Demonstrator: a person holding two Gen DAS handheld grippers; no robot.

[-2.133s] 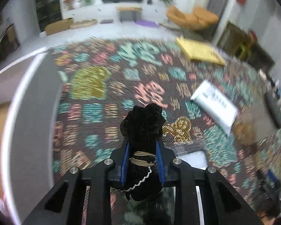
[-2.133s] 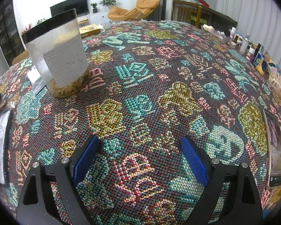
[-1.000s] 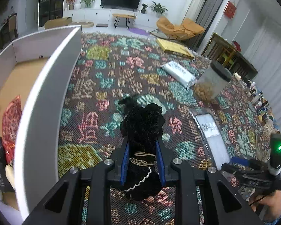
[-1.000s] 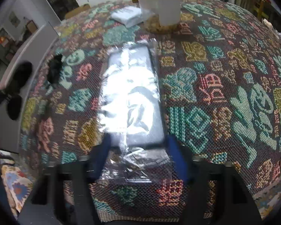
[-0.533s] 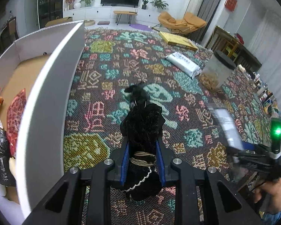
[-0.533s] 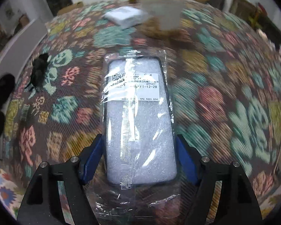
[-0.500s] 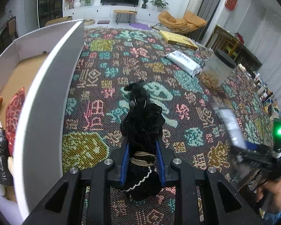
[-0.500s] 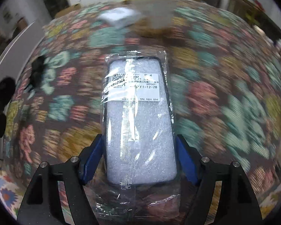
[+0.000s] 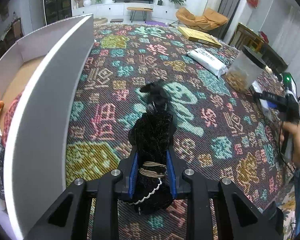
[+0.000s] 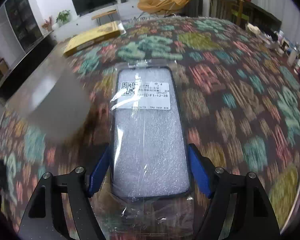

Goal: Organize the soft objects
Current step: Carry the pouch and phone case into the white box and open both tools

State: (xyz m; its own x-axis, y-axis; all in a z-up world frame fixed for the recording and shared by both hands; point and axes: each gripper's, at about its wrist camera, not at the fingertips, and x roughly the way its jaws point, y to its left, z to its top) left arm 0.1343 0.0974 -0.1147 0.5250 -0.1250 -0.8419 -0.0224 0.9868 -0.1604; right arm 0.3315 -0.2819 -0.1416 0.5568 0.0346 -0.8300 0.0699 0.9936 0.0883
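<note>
Right wrist: bagged foam pad (image 10: 150,140) between right tongs (image 10: 149,172).

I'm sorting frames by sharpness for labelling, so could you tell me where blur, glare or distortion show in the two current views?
Left wrist view: mostly sharp; fisheye bends the white box wall; only the person's hand at the right edge smears. Right wrist view: the patterned cloth and plastic jar streak with motion blur, while the bagged phone case between the pads stays crisp, with glare streaks on its wrap.

Patterned cloth (image 9: 220,140) w/ jar (image 9: 244,74), packet (image 9: 207,61).
</note>
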